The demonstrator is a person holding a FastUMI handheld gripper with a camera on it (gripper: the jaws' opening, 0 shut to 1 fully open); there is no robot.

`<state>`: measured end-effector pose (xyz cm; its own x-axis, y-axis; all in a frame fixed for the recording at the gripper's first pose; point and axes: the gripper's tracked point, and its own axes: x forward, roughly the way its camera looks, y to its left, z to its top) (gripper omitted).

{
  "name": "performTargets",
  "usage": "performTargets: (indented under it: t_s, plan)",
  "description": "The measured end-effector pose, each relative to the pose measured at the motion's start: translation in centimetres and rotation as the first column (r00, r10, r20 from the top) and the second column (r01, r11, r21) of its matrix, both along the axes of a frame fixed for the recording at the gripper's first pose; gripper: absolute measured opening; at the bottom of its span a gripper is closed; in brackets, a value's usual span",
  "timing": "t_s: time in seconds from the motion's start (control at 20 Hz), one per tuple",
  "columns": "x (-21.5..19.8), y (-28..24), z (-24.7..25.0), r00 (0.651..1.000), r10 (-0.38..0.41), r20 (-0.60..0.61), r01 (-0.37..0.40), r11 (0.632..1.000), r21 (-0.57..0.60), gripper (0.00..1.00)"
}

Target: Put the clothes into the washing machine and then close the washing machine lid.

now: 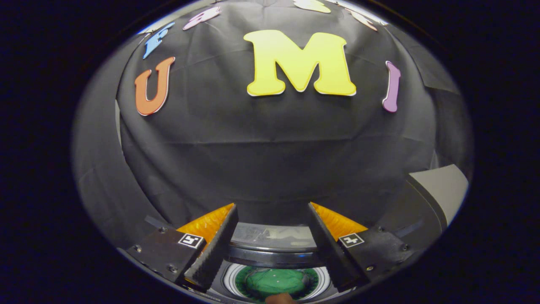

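My gripper (272, 211) is open, fingers spread wide with nothing between them. Below and between the fingers lies the washing machine's round opening (276, 282), a white ring around a green drum interior. Green cloth (274, 280) seems to lie inside the drum; I cannot tell it apart from the drum wall for sure. The machine's glossy lid (272, 236) stands raised just beyond the opening, between the fingers, its dark edge toward me. A fingertip of a person (280, 299) shows at the near rim of the opening.
The black cloth wall rises close behind the machine. A pale grey panel (443, 190) stands off to the right of the right finger, with a dark curved edge beside it.
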<state>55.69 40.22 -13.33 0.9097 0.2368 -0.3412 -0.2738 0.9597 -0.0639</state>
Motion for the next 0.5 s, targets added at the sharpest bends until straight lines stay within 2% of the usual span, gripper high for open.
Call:
performTargets:
  t_s: [0.15,0.25,0.35,0.5]
  plan:
    - [-2.1,-0.3,-1.2,0.999,0.003,-0.047,-0.003,1.0,0.003,1.0]
    - [-4.7,-0.9,-3.2,0.991,0.001,-0.137,0.001,1.0,0.018,1.0]
    - [-6.1,-1.5,-3.9,0.985,-0.026,-0.172,0.027,1.0,0.006,1.0]
    - [-7.0,-2.0,-4.9,0.978,-0.003,-0.21,-0.008,0.999,-0.05,0.98]
